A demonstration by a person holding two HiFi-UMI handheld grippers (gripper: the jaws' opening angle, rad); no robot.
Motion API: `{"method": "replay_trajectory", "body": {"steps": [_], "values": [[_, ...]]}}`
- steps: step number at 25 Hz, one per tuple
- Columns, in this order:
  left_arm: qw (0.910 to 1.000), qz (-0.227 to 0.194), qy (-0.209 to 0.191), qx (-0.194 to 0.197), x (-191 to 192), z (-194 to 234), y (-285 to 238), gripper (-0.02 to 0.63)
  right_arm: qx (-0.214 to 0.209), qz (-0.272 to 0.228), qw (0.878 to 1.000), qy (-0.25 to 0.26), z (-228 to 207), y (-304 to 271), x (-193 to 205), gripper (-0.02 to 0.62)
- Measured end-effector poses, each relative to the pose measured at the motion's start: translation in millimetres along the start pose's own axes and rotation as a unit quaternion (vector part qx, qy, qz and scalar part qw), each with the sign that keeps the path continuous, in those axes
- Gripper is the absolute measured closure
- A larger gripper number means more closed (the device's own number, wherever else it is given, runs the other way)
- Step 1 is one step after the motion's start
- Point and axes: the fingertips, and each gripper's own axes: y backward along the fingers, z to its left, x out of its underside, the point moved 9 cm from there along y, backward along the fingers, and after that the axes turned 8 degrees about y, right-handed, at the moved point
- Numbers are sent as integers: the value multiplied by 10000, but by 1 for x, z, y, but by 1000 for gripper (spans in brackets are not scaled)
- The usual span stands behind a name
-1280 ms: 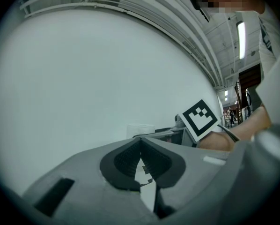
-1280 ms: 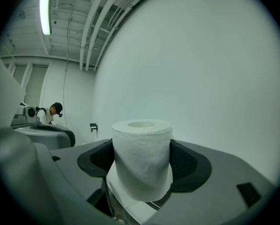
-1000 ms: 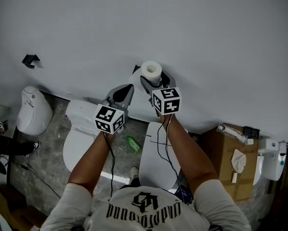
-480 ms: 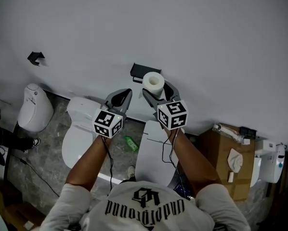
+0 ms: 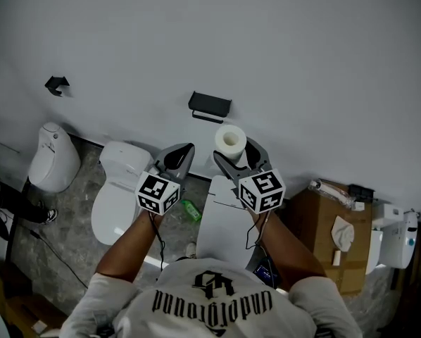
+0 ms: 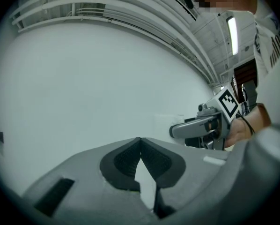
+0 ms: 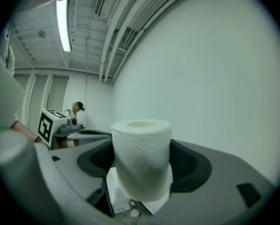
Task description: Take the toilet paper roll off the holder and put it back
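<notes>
Right gripper (image 5: 235, 150) is clamped on the toilet paper roll (image 5: 230, 141); in the right gripper view the roll (image 7: 141, 158) stands upright between the two pads, core hole up, gripped on both sides. Left gripper (image 5: 179, 155) is off to the right gripper's left, near but apart from it, with its jaw tips pinched together and nothing in them. The holder (image 5: 210, 105), a black bracket on the white wall (image 5: 302, 62), sits ahead of the right gripper's jaws and slightly to their left, bare, clear of the roll. Step, as I judge it: take-off is done and the roll is free in the air, so the put-back comes next. That calls for carrying the roll forward to the bracket, lining up its core with whatever peg the bracket has (too small to see here), and only then letting go. Versus one second ago: the roll then covered the holder; it has since been drawn back toward the person, exposing the bracket.
</notes>
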Motion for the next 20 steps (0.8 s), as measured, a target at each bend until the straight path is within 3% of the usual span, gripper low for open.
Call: {"method": "replay_trajectory", "body": {"steps": [9, 20], "values": [[10000, -46, -36, -52, 10, -23, 15, 592, 39, -50, 10000, -15, 13, 33, 5, 267], [9999, -28, 82, 100, 18, -23, 12, 592, 167, 61, 9998, 9, 14, 32, 10, 267]]}}
